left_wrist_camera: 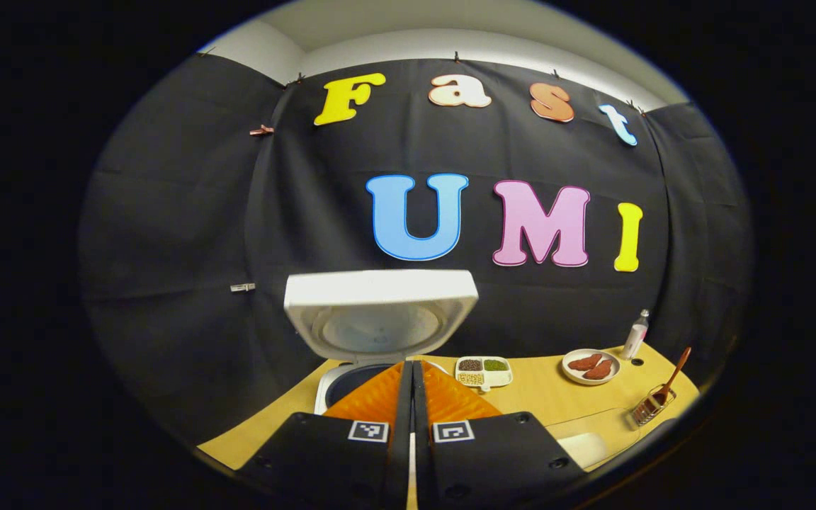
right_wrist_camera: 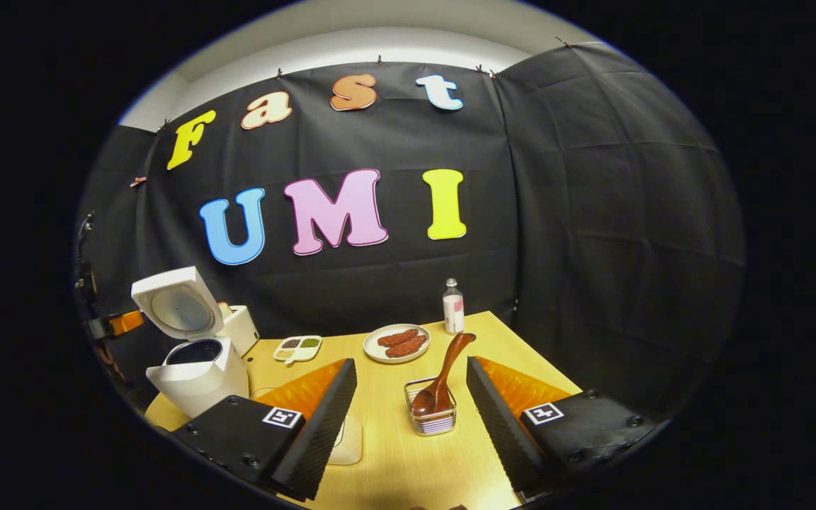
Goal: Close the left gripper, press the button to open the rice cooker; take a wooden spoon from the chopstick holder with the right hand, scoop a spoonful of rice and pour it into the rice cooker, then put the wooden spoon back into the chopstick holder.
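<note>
The white rice cooker [left_wrist_camera: 341,382] stands right in front of my left gripper [left_wrist_camera: 412,375], its lid [left_wrist_camera: 380,308] swung up and the dark pot showing below. That gripper is shut with nothing between its fingers. In the right gripper view the rice cooker [right_wrist_camera: 199,372] sits at the far left with the lid [right_wrist_camera: 178,301] raised. A wooden spoon [right_wrist_camera: 443,386] leans in the wire chopstick holder [right_wrist_camera: 431,414], just ahead of my open right gripper [right_wrist_camera: 411,386]. The spoon [left_wrist_camera: 673,375] and holder [left_wrist_camera: 652,407] also appear at the right in the left gripper view.
A divided dish of grains [right_wrist_camera: 297,348], a plate with brown pieces [right_wrist_camera: 397,343] and a small bottle [right_wrist_camera: 453,306] stand toward the back of the wooden table [right_wrist_camera: 408,460]. A pale flat item [right_wrist_camera: 348,439] lies near the right gripper's left finger.
</note>
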